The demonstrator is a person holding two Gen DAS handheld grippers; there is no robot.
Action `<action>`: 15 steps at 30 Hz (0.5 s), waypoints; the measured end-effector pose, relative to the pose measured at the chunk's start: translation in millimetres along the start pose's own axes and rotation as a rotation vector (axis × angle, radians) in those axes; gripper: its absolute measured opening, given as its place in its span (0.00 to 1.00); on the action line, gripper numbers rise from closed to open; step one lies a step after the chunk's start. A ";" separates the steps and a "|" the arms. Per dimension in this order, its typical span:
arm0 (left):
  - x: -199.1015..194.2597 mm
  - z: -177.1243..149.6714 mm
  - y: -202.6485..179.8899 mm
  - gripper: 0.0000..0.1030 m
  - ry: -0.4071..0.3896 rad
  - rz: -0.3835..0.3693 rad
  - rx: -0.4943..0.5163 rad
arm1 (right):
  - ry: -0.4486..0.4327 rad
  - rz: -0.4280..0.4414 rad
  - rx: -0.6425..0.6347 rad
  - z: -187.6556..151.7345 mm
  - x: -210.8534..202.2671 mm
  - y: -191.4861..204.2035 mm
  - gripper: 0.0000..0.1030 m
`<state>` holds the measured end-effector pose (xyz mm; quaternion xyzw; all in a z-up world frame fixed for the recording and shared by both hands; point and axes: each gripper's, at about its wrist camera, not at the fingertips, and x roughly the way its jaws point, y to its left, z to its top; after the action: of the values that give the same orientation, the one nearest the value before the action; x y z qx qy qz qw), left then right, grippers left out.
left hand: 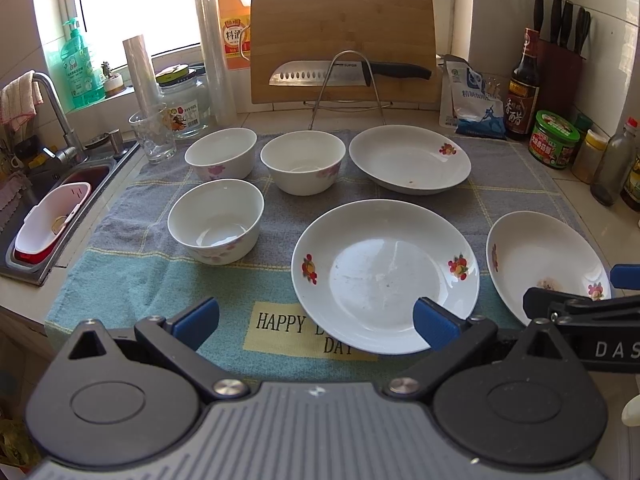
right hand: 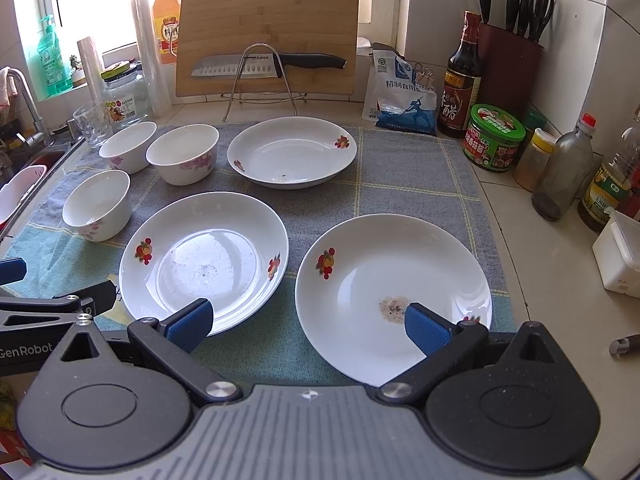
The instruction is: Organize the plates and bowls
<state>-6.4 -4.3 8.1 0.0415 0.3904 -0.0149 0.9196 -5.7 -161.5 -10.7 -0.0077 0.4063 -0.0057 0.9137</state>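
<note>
Three white bowls (left hand: 216, 226) stand at the left of a towel (left hand: 132, 276) on the tabletop (right hand: 540, 264), and three plates (right hand: 204, 258) lie to their right, all apart. The left gripper (left hand: 316, 322) and right gripper (right hand: 308, 324) hover over the towel's near edge, jaws spread wide, holding nothing.

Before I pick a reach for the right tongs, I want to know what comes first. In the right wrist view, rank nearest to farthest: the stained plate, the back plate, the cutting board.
1. Stained plate: directly under the open right tongs, to the right.
2. Back plate: mid-towel, ahead and slightly left.
3. Cutting board: upright against the window, farthest back.
</note>
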 end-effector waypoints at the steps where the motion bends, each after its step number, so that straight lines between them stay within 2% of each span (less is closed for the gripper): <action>1: -0.4 -0.1 -0.1 0.99 0.000 0.001 0.000 | 0.000 0.000 0.000 0.4 0.0 0.4 1.00; 15: -2.0 0.3 0.2 0.99 -0.004 -0.001 0.000 | -0.006 -0.001 0.002 -1.3 -2.9 1.5 1.00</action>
<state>-7.6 -4.2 9.7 0.0411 0.3887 -0.0152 0.9203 -8.5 -160.0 -9.4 -0.0072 0.4037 -0.0065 0.9149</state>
